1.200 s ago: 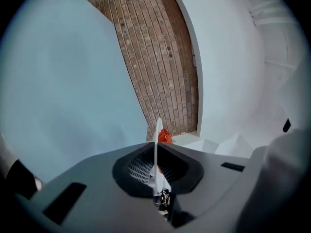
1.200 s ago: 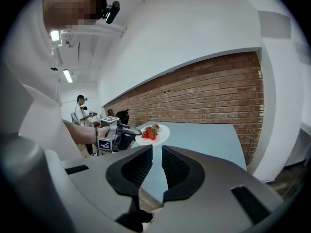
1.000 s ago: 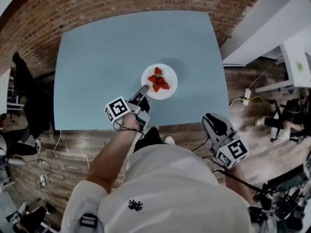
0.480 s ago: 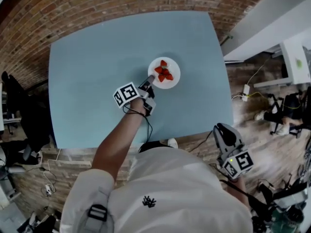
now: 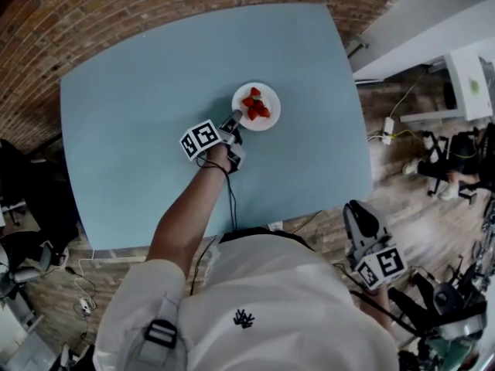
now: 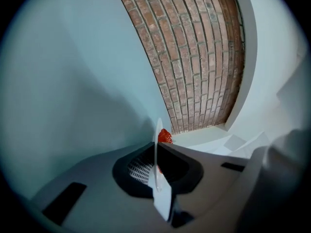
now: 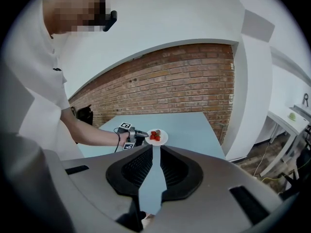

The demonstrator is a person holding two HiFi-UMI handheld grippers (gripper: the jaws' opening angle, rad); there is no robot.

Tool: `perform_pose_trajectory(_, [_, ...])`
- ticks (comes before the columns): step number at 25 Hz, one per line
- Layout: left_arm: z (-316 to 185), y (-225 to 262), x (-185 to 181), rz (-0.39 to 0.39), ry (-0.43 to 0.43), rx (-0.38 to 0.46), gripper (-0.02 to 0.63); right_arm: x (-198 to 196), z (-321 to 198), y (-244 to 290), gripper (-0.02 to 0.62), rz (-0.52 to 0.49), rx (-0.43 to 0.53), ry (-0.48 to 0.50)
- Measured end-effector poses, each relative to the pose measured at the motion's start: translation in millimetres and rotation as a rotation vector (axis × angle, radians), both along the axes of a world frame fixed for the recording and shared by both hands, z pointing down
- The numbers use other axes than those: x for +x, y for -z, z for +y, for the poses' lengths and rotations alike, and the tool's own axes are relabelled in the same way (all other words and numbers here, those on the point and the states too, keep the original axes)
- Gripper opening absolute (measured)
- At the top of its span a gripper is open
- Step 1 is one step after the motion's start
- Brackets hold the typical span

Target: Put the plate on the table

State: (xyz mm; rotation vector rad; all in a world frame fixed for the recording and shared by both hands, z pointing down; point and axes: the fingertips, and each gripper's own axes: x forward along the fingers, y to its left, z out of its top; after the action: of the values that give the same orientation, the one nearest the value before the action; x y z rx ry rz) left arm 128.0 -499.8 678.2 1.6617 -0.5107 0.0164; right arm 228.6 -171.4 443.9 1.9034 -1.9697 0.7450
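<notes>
A small white plate (image 5: 256, 106) with several strawberries (image 5: 255, 107) is over the middle of the light blue table (image 5: 139, 83). My left gripper (image 5: 233, 122) reaches in from the near side and is shut on the plate's near rim. In the left gripper view the plate (image 6: 157, 130) shows edge-on between the pads, with a strawberry (image 6: 164, 136) just behind. I cannot tell whether the plate touches the tabletop. My right gripper (image 5: 360, 216) hangs off the table by my right side, shut and empty. The right gripper view shows the plate (image 7: 158, 136) far ahead.
A brick wall (image 5: 116, 14) runs behind the table's far edge. A white wall and column (image 5: 418, 29) stand at the right, with a white desk (image 5: 472, 83) beyond. Cables and a power strip (image 5: 387, 126) lie on the wooden floor. Dark chairs (image 5: 23, 199) stand at the left.
My left gripper has carried the plate farther out over the table, from near its front edge toward its middle. The right gripper stays low beside me.
</notes>
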Motion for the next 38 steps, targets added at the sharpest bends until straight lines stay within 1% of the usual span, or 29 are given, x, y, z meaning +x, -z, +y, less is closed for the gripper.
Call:
perform_pose_trajectory(5, [-2,-8,4,0.012,0.001,-0.016,0.012,-1,-3,-6,0.048,-0.007,-0.027,-0.005])
perform_pose_trajectory(7, [-3,-8,5,-0.01,-0.009,-0.005,0.014,-1,-6,-8,0.049,-0.008,-0.036,-0.003])
perform_pose_trajectory(9, [-3,-10,4,-0.056,-0.015,-0.001,0.014,-1,-10,-8,0.048,-0.009,-0.039,-0.001])
perform_pose_trajectory(12, [-1,-12,3,-0.111,-0.002,-0.002,0.014,-2,-11,-8,0.048,-0.012,-0.038,0.001])
perform_pose_trajectory(17, [-1,-16,2,-0.236,-0.015,0.048,0.02,-2,-5,-13,0.048,-0.021,-0.042,-0.008])
perform_pose_trajectory(21, [-2,-18,1,-0.346,-0.043,0.108,0.035,-1,-1,-13,0.048,-0.017,-0.031,-0.01])
perform_pose_trajectory(27, [-4,-22,1,-0.485,-0.1,0.193,0.055,7,9,-9,0.049,-0.004,-0.017,-0.027])
perform_pose_trajectory(32, [-8,-22,1,-0.634,-0.162,0.294,0.071,13,17,-4,0.048,0.004,-0.004,-0.046])
perform_pose_trajectory(38, [-11,-24,3,-0.746,-0.215,0.376,0.092,18,23,1,0.048,0.007,0.014,-0.056])
